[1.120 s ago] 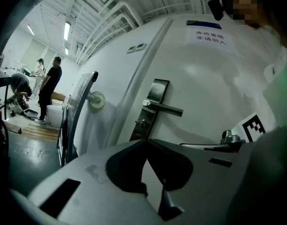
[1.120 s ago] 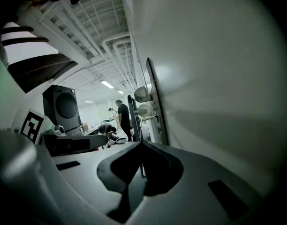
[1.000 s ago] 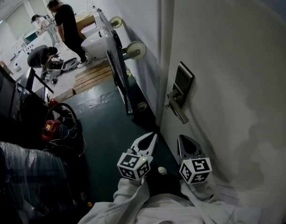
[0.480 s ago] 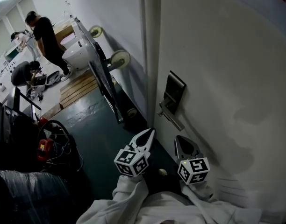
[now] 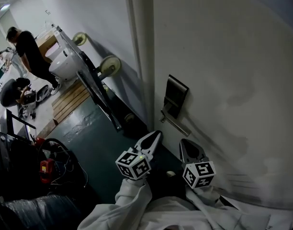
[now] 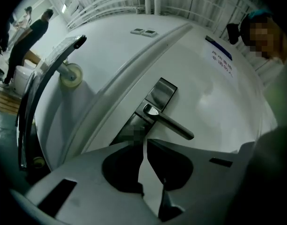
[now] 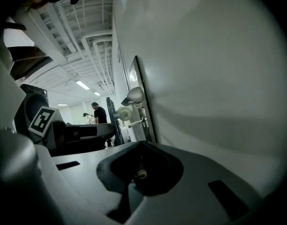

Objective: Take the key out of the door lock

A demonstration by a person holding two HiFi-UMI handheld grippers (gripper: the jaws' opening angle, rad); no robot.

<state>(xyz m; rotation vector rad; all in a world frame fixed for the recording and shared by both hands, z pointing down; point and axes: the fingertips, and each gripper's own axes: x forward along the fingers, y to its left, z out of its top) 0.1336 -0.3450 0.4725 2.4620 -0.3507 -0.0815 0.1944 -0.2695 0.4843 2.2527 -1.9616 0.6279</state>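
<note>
Since neither has reached the lock plate (image 5: 176,96), the left hand-held gripper (image 5: 156,134) and right hand-held gripper (image 5: 184,143) hover pressed together, empty; the key is perhaps hidden beneath the handle (image 5: 175,124).

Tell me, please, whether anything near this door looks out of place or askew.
One thing stands out: the cart left of the door stands on its edge against the wall, so its wheels stick out sideways in the air. The door and its handle look intact.
</note>
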